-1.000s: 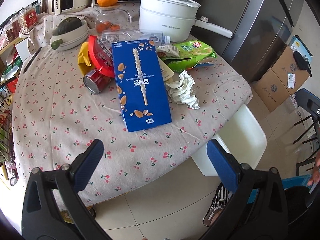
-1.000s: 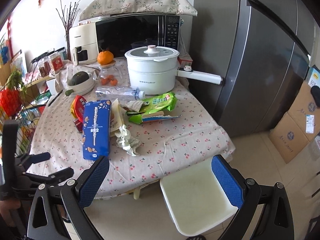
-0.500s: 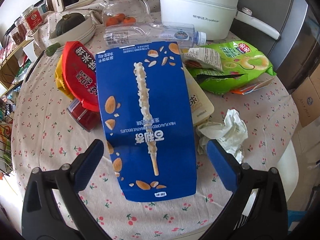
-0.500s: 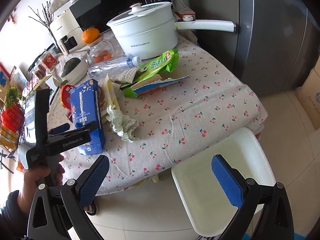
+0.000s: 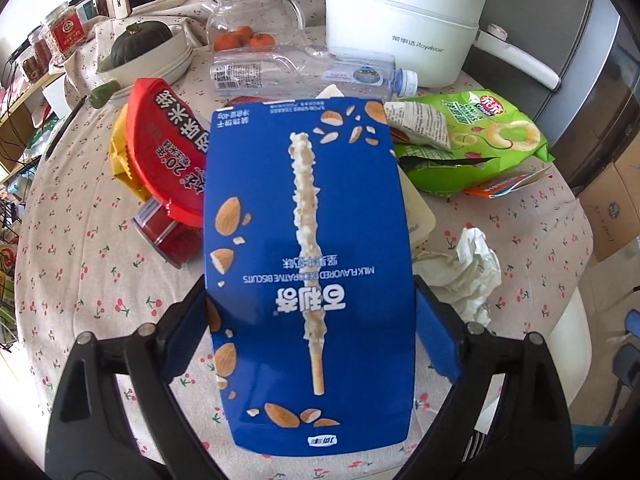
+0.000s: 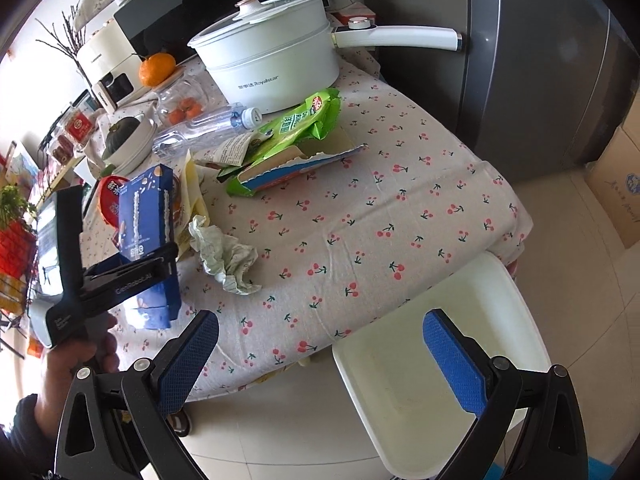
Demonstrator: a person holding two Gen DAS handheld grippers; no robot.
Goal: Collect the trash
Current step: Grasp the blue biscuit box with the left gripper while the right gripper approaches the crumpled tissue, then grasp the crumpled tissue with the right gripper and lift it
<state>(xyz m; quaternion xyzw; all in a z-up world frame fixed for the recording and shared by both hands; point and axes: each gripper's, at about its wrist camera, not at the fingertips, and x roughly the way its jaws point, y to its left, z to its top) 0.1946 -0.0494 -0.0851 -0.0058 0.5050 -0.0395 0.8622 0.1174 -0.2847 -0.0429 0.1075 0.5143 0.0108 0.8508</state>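
Note:
A blue biscuit box (image 5: 308, 264) lies on the cherry-print table among trash. My left gripper (image 5: 312, 320) is open, its blue pads on either side of the box's near half; from this view I cannot tell whether they touch it. The right wrist view shows the box (image 6: 146, 216) with the left gripper's finger (image 6: 128, 276) alongside it. Around it lie a crumpled tissue (image 5: 468, 272), a green snack bag (image 5: 476, 144), a clear plastic bottle (image 5: 304, 68), a red wrapper (image 5: 168, 148) and a red can (image 5: 168, 236). My right gripper (image 6: 320, 360) is open and empty, off the table's front edge.
A white electric pot (image 5: 400, 20) and a glass jar with an orange on top (image 5: 240, 20) stand at the back, a bowl with a squash (image 5: 140, 48) at the back left. A white stool (image 6: 440, 360) stands below the right gripper. A grey fridge (image 6: 540, 60) is to the right.
My left gripper has moved forward over the table until its pads flank the blue box. My right gripper has moved closer to the table and tilted down.

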